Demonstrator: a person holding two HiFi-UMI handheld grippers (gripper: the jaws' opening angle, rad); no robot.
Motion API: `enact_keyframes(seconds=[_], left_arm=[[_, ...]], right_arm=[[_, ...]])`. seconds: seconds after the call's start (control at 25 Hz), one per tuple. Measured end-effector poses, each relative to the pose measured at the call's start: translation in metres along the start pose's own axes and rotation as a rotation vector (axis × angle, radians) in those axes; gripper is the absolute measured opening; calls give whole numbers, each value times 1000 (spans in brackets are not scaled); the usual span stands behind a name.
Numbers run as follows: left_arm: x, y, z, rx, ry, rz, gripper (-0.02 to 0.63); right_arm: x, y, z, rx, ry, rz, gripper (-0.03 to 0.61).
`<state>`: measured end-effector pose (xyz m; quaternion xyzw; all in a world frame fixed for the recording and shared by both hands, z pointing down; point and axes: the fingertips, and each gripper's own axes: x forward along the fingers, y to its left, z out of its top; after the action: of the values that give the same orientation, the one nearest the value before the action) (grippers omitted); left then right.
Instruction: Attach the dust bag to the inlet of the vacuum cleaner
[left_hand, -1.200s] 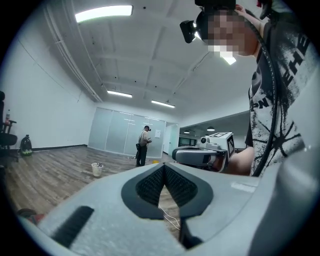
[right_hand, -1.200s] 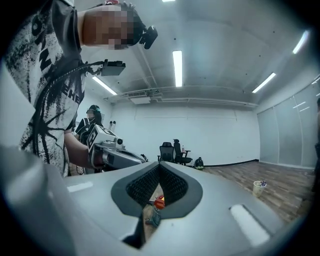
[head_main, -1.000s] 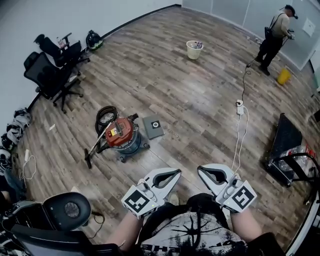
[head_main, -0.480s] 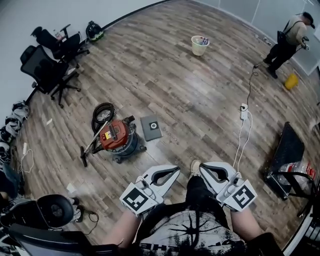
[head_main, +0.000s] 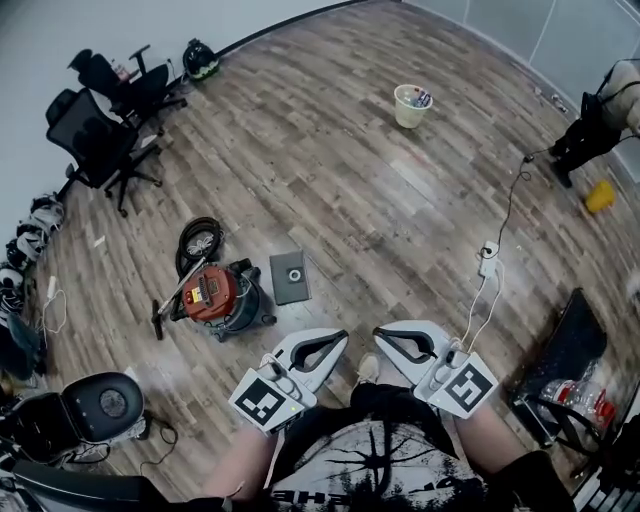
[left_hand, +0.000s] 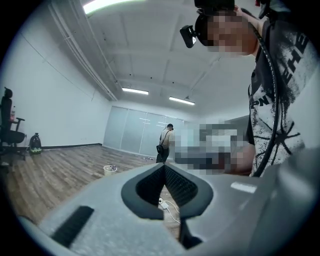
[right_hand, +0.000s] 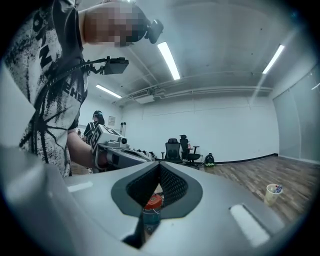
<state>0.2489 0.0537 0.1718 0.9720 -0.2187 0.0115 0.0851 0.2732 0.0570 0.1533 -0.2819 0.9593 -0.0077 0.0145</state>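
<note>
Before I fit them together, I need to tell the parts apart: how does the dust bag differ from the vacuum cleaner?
The dust bag is a flat grey square with a round hole; the vacuum cleaner is a dark drum with a red top. The dust bag lies flat; the vacuum cleaner stands upright. The dust bag is the smaller. Both sit side by side on the wood floor, not yet joined.

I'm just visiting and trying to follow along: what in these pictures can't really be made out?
Vacuum cleaner inlet: too small in the head view; the right gripper hides all but a sliver in its own view.
Dust bag: head view, too small for detail.
Person far right: cut by the head view's edge.
Bin contents: head view, too small.
</note>
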Motion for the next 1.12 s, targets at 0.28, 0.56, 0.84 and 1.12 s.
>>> enact_keyframes(seconds=[0.28,0.56,0.84,1.12], left_arm=[[39,30,2,1,2,91,-3],[56,89,12,-37,-15,160,-3],[43,196,40,20,-68,265,-3],[17,306,85,63,-153,387,-3]], right_arm=[[-11,-57,-8,16,9,34,3],[28,-103,3,-14,4,83,3],[112,-171,24,-84,22,134,3],[227,-213,27,-70,35,271,3]])
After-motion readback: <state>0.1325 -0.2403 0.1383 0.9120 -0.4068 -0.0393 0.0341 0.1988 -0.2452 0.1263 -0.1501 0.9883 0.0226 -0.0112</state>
